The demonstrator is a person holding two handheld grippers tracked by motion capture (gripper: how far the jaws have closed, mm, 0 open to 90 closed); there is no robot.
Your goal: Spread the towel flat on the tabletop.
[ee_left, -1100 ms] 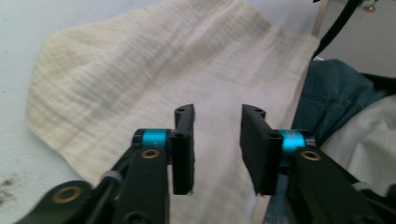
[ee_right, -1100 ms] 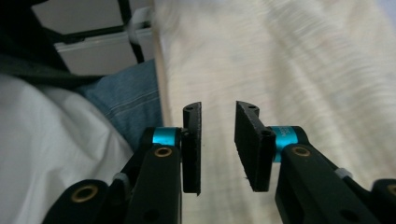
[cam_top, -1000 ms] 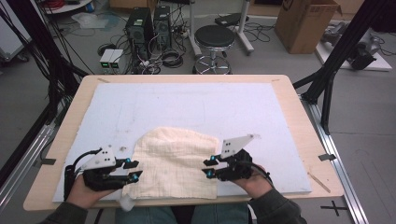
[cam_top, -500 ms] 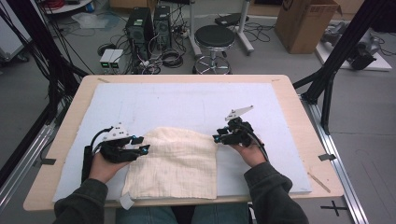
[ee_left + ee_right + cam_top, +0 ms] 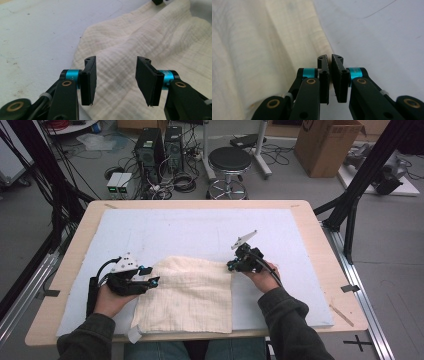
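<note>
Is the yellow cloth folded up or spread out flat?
Folded. The cloth lies as a doubled rectangle on the blue mat, with a second layer's edge visible in the left gripper view.

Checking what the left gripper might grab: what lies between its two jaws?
In the left gripper view, the left gripper stands open over the cream cloth; between the jaws shows cloth alone, not pinched.

In the left gripper view, the cream cloth (image 5: 140, 42) ran off the right and bottom edges, and its near part was hidden behind the 2 black jaws of the left gripper (image 5: 116, 80). In the right gripper view, the cloth (image 5: 262, 50) was cut off at the left and top, and whether its edge was pinched between the nearly closed jaws of the right gripper (image 5: 330, 75) could not be told. In the high view, the cloth's (image 5: 190, 292) near left corner hung past the table (image 5: 320, 225) edge.
</note>
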